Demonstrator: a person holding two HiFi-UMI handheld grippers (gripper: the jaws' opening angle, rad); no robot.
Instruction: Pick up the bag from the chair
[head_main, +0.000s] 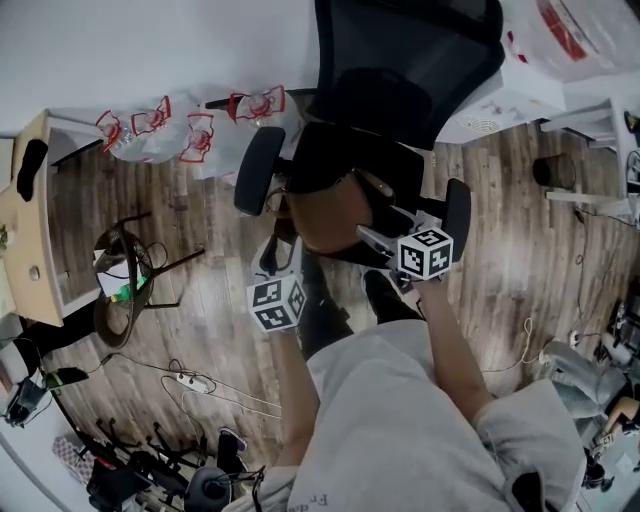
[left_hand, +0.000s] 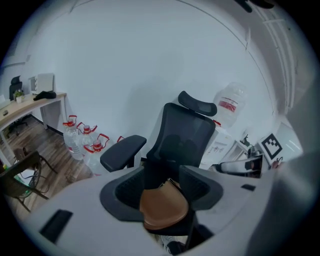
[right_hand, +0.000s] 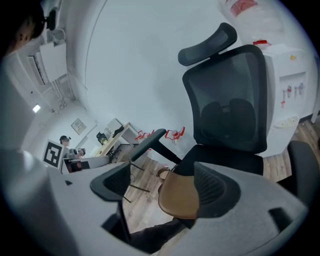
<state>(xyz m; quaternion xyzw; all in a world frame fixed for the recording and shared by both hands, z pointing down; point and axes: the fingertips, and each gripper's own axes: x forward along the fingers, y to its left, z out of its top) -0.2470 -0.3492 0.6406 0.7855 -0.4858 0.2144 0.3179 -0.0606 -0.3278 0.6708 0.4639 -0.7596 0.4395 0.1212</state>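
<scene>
The bag (head_main: 330, 215) is found lying on the seat of the chair (head_main: 400, 60), at the front edge and between the two armrests. The left gripper (head_main: 283, 255) and the right gripper (head_main: 385, 235) are both held close in front of it. In the left gripper view the jaws are seen well apart, with the bag (left_hand: 162, 205) framed between them but not clamped. The right gripper view shows the same, with jaws spread and the bag (right_hand: 177, 195) in the gap. Whether any jaw is touching it cannot be determined. Several risks are judged. Since the bag sits at the seat's edge, a nudge from either gripper could tip it onto the wooden floor (head_main: 200, 220). An office chair of this kind may swivel or roll if pushed. The bag's surface appears smooth, like brown leather, so a shallow pinch on its rounded flap could slide off. A strap is noted at its upper side and could snag on an armrest during lifting. The chair's back is black mesh, and its headrest and armrests appear padded.
</scene>
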